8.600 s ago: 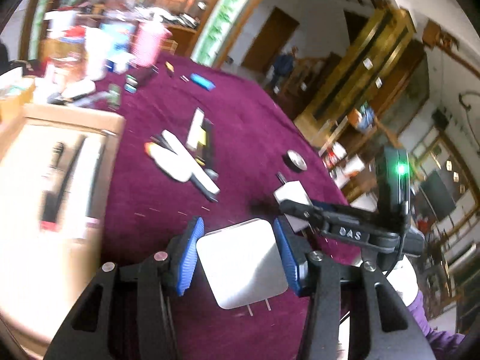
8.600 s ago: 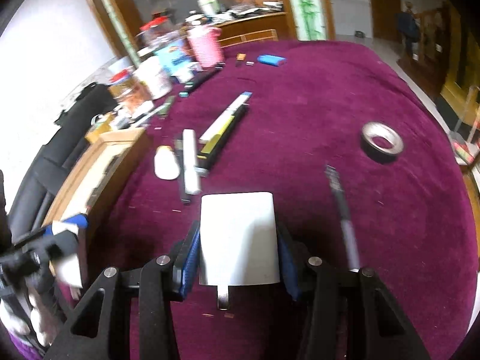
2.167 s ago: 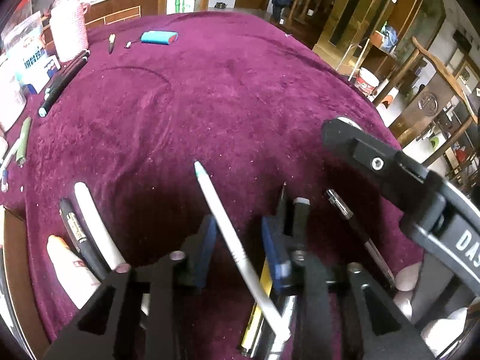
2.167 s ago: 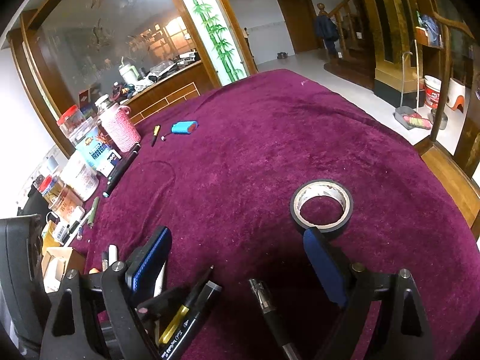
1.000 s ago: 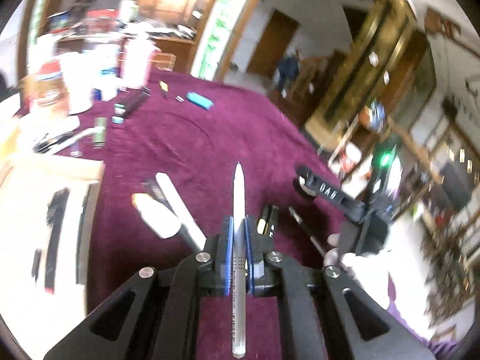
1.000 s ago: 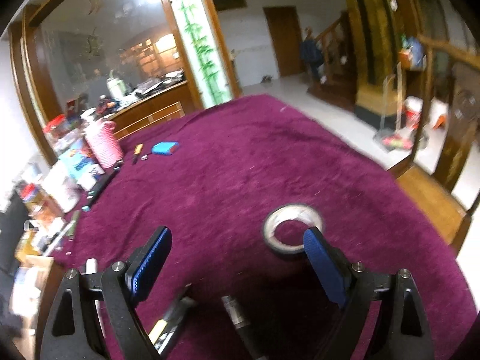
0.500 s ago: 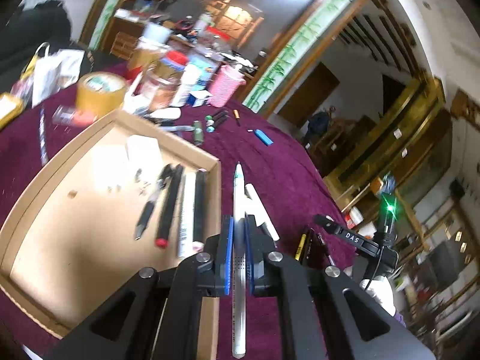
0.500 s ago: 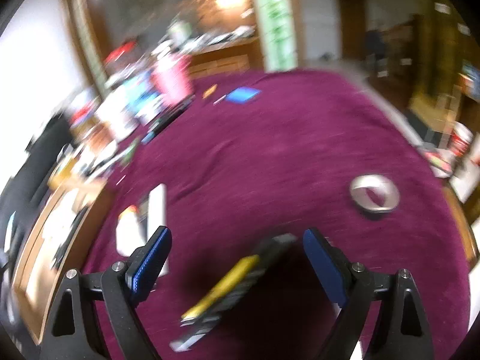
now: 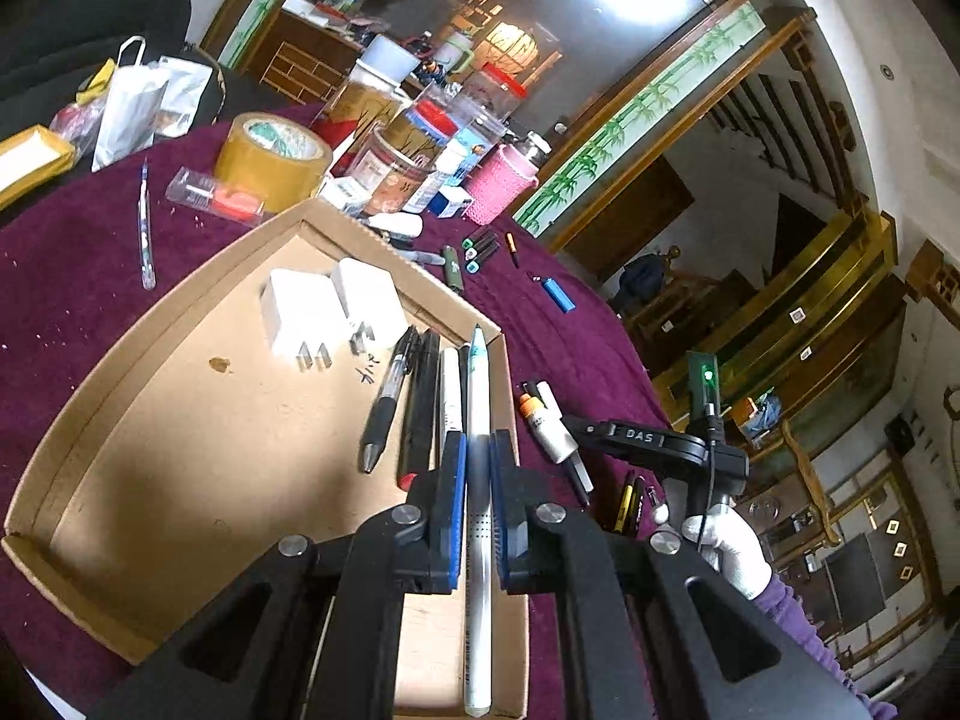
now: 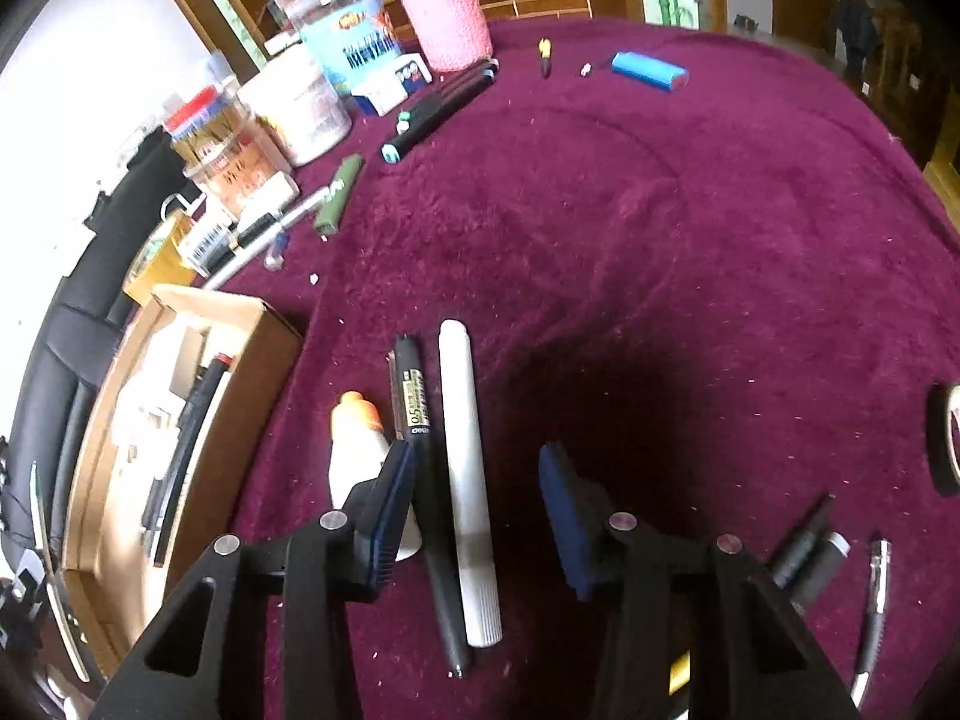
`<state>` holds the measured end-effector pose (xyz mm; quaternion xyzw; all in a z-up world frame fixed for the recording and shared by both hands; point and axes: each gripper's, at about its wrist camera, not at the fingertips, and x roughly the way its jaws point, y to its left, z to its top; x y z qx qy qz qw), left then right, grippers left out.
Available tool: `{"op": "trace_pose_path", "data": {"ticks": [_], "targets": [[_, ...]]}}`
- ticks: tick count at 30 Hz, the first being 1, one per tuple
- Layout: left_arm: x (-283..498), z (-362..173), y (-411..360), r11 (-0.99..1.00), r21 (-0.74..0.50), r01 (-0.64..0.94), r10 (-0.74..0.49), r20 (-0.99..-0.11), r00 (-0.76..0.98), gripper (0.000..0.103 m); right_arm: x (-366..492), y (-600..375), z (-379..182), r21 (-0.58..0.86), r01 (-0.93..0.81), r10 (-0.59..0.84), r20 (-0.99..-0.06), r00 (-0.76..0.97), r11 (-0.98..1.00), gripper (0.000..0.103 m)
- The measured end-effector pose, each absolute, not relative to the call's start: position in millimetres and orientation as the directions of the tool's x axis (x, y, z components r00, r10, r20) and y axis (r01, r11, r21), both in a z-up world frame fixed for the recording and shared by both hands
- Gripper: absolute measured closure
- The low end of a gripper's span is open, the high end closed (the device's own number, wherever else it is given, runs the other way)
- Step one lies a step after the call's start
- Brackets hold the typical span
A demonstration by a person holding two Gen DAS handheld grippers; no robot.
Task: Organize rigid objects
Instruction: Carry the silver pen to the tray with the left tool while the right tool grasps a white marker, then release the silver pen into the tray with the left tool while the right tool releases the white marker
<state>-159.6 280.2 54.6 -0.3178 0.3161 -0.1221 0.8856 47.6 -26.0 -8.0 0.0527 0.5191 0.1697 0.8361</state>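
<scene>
My left gripper point(image 9: 477, 507) is shut on a long white pen point(image 9: 478, 420), held over the right side of a cardboard tray point(image 9: 120, 324). In the tray lie two white chargers point(image 9: 330, 306) and several pens point(image 9: 420, 396). My right gripper point(image 10: 474, 504) points down at the purple cloth with its jaws closing. A white marker point(image 10: 465, 462) and a black pen point(image 10: 423, 456) lie between its fingers, and the pads do not press on them. A white glue bottle with an orange cap point(image 10: 357, 456) lies just left of its left finger.
Jars, a pink cup point(image 10: 447, 12), a tape roll point(image 9: 273, 156) and loose pens crowd the table's far side. A blue lighter point(image 10: 648, 71) lies farther out. More pens point(image 10: 810, 552) lie right of the right gripper, and a black tape ring point(image 10: 945, 438) shows at the edge.
My left gripper carried the white pen from the cloth to above the tray. My right gripper swung left from the tape ring to the marker and pen, and its jaws narrowed.
</scene>
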Motion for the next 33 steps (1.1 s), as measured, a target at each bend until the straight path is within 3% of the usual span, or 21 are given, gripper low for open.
{"op": "trace_pose_path", "data": {"ticks": [6, 8, 10, 18, 23, 25, 33], "targets": [[-151.8, 49.0, 281.8, 0.758, -0.651, 0.018, -0.431, -0.481, 0.763, 0.096, 49.6, -10.7, -4.3, 0.164, -0.239, 0.256, -0.866, 0.429, 0.957, 0.059], [-149.4, 47.0, 278.6, 0.760, -0.649, 0.021, -0.437, -0.487, 0.756, 0.096, 47.4, -4.2, -2.1, 0.123, -0.247, 0.225, -0.869, 0.441, 0.961, 0.068], [-149.4, 46.2, 275.3, 0.758, -0.652, 0.022, -0.444, -0.490, 0.750, 0.096, 45.3, 0.7, -0.5, 0.130, -0.264, 0.238, -0.869, 0.434, 0.956, 0.085], [-154.2, 51.0, 274.3, 0.767, -0.642, 0.023, -0.434, -0.491, 0.755, 0.096, 48.2, -11.7, -6.6, 0.142, -0.247, 0.238, -0.877, 0.418, 0.958, 0.086], [-152.8, 49.9, 267.5, 0.766, -0.643, 0.028, -0.446, -0.499, 0.743, 0.096, 42.5, 6.9, -9.4, 0.014, -0.284, 0.151, -0.871, 0.468, 0.959, 0.086], [-153.5, 50.6, 265.9, 0.769, -0.638, 0.028, -0.443, -0.502, 0.742, 0.096, 42.9, 2.8, -9.6, 0.036, -0.269, 0.164, -0.866, 0.472, 0.963, 0.090], [-159.1, 55.8, 285.3, 0.812, -0.583, -0.028, -0.364, -0.543, 0.757, 0.096, 25.3, -47.9, 11.2, 0.330, -0.181, 0.375, -0.792, 0.482, 0.927, 0.090]]}}
